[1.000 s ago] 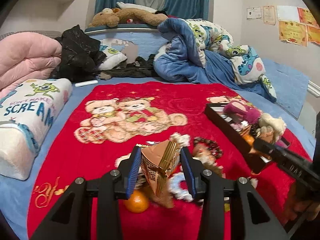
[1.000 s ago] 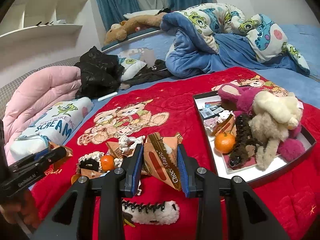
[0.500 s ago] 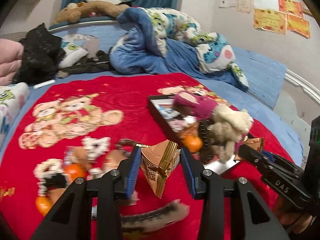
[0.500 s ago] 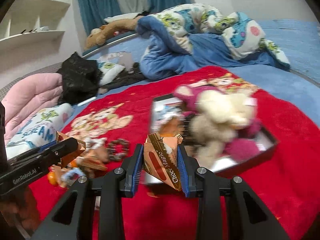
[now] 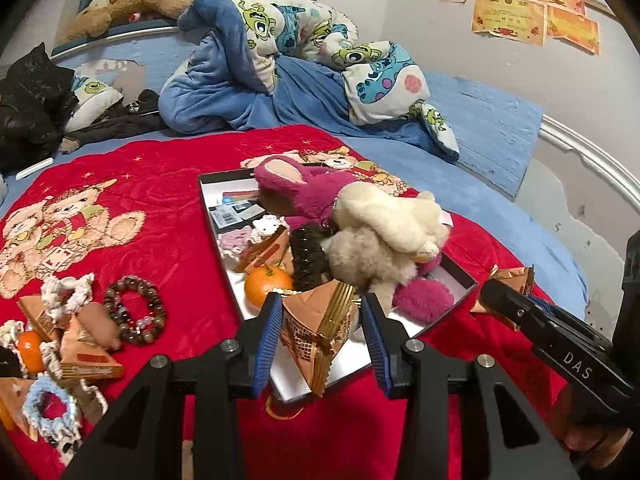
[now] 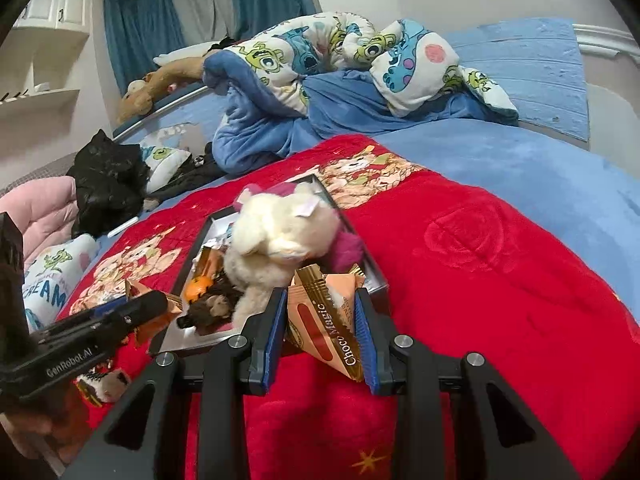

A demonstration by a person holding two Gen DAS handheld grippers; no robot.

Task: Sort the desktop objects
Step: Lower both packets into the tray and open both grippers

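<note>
Both hand-held grippers swung from loose pile to tray point(image 5: 460, 276). Left hand-held gripper point(image 5: 320, 334) clamps gold wafer packet point(image 5: 316, 328), right hand-held gripper point(image 6: 322, 334) clamps Choco Magic packet point(image 6: 326, 316) (tray crowded ahead). Lower over bare tray floor, then release.

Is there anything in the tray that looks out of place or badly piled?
Yes. The plush toys are heaped high above the rim of the tray and cover most of it, leaving little bare floor near the tangerine. Each gripper holds a snack packet.
</note>
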